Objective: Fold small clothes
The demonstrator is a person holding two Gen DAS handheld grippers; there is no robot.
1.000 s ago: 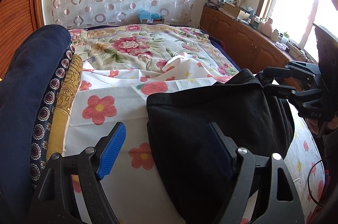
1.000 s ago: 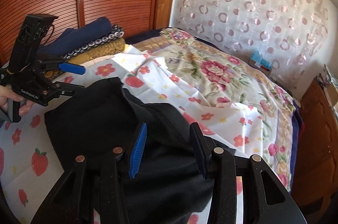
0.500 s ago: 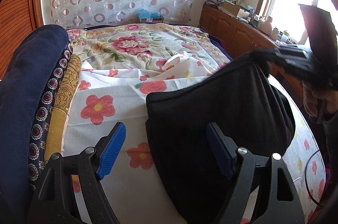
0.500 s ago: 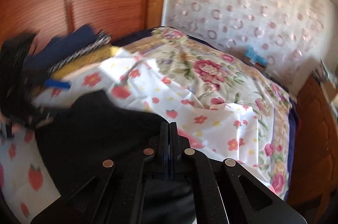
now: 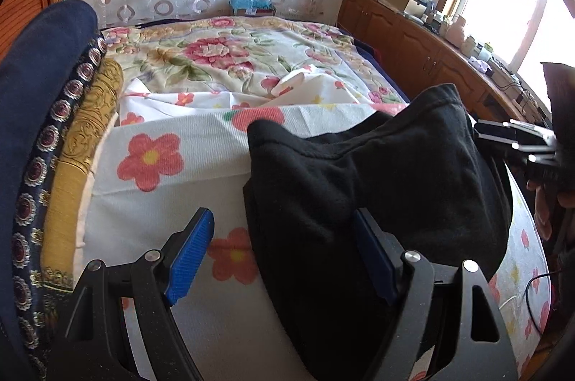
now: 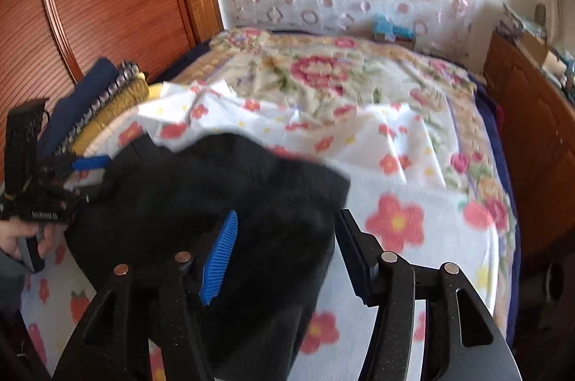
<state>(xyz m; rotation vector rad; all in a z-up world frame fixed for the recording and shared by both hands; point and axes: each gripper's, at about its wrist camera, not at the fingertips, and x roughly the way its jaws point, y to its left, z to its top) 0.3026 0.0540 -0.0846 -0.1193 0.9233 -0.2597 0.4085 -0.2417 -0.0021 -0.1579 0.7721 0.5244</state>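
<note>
A black garment (image 5: 377, 172) lies on the flowered sheet (image 5: 151, 158) of the bed, its upper part folded over in a loose flap. My left gripper (image 5: 282, 226) stands open at the garment's near left edge; the cloth covers part of its right pad (image 5: 370, 255), and the left pad (image 5: 190, 255) is over bare sheet. My right gripper (image 6: 287, 219) is opening, with black cloth (image 6: 215, 194) lying between its jaws and neither pad pressing on it. In the left wrist view the right gripper (image 5: 517, 140) sits at the garment's right side.
Folded clothes in navy, patterned and yellow are stacked (image 5: 54, 129) on the left of the bed. A wooden cabinet (image 5: 413, 47) with clutter runs along the right. A blue box (image 5: 251, 4) sits at the bed's head, and a wooden wardrobe (image 6: 107, 4) stands behind the stack.
The right gripper shut on the garment's right edge and lifted it, then opened; the cloth now lies in a looser fold. The left gripper has stayed open in place.
</note>
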